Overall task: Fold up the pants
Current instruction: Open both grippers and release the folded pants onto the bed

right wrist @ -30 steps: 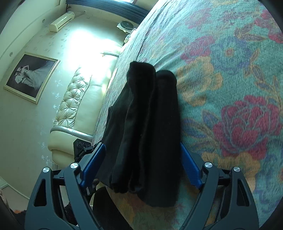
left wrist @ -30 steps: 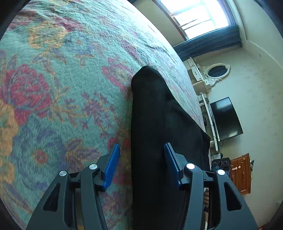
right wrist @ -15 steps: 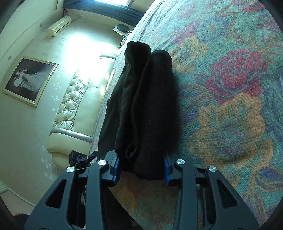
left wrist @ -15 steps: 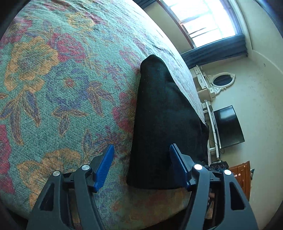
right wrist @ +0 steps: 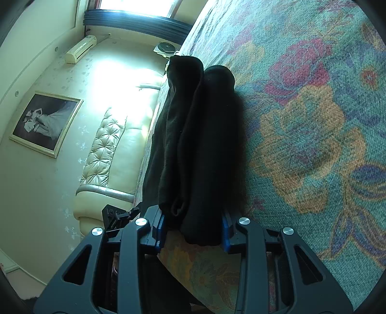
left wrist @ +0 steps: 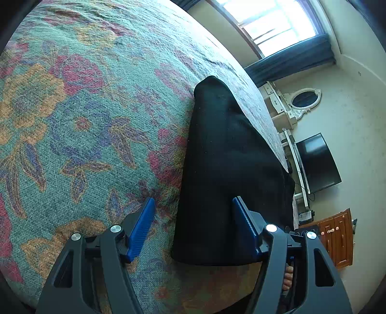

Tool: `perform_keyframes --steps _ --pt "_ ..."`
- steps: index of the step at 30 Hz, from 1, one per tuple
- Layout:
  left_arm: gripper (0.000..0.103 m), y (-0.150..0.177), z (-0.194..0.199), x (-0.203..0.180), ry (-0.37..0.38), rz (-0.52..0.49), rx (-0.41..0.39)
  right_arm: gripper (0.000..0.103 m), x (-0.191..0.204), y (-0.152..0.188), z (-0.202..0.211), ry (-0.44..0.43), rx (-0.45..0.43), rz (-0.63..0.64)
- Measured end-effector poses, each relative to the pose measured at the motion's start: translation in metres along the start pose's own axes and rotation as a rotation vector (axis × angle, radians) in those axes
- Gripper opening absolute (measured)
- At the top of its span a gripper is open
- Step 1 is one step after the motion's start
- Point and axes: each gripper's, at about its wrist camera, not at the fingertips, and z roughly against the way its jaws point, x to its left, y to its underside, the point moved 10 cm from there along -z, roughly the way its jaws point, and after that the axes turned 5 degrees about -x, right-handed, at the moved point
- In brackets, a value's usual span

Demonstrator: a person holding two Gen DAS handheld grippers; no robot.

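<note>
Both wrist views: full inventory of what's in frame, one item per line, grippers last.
pants: 1, black, folded into a long bundle on the bed near its edge
bedspread: 1, teal with red, orange and blue flowers, covering the bed
window: 1, bright, dark curtain below it
mirror: 1, oval, white frame, on wall
TV: 1, black, on wall
cabinet: 1, brown wood, beside bed
headboard: 1, cream, tufted
framed photo: 1, black and white, on wall
air conditioner: 1, cream, on wall
left gripper: 1, black with blue pads, open, straddling the pants' edge
right gripper: 1, black with blue pads, shut on the pants' end
</note>
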Motion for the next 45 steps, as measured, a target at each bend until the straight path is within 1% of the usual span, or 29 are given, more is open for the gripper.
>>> perform_keyframes --steps 4,5,8,10,12,14,18,21,25,30,33,39,42,45 --pt "0.066 0.005 0.001 -0.003 -0.006 -0.007 -0.010 0.036 -0.003 -0.002 0.003 0.000 -0.006 -0.001" --pt "0.066 0.008 0.003 -0.001 -0.005 -0.009 -0.013 0.038 -0.003 -0.003 0.003 -0.004 -0.008 -0.003" --pt "0.073 0.013 0.005 -0.002 0.003 -0.028 -0.015 0.044 -0.002 -0.004 0.004 -0.027 -0.017 -0.021" --pt "0.080 0.015 0.002 -0.007 -0.013 -0.067 -0.013 0.048 -0.003 -0.006 0.007 -0.043 -0.022 -0.025" --pt "0.086 0.019 -0.001 -0.012 -0.027 -0.114 -0.011 0.058 0.002 -0.006 0.007 -0.057 -0.027 -0.022" --pt "0.088 0.022 -0.005 -0.016 -0.057 -0.162 -0.014 0.065 0.009 -0.006 0.007 -0.058 -0.029 -0.004" --pt "0.092 0.022 -0.008 -0.016 -0.061 -0.165 -0.041 0.080 0.018 -0.003 0.009 -0.045 -0.034 0.044" --pt "0.093 0.024 -0.009 -0.017 -0.069 -0.199 -0.043 0.088 0.024 0.000 0.012 -0.025 -0.044 0.078" --pt "0.093 0.024 -0.010 -0.018 -0.067 -0.217 -0.061 0.090 0.026 0.006 0.017 0.005 -0.064 0.112" --pt "0.093 0.024 -0.011 -0.020 -0.087 -0.240 -0.081 0.091 0.027 0.009 0.023 0.001 -0.094 0.132" --pt "0.093 0.024 -0.013 -0.021 -0.111 -0.240 -0.100 0.091 0.027 0.009 0.026 -0.005 -0.116 0.129" --pt "0.093 0.025 -0.015 -0.023 -0.164 -0.250 -0.121 0.093 0.026 0.012 0.024 0.025 -0.135 0.145" --pt "0.093 0.024 -0.015 -0.024 -0.196 -0.264 -0.130 0.093 0.026 0.015 0.021 0.053 -0.137 0.168" --pt "0.093 0.025 -0.012 -0.026 -0.250 -0.301 -0.151 0.093 0.028 0.022 0.017 0.121 -0.133 0.212"
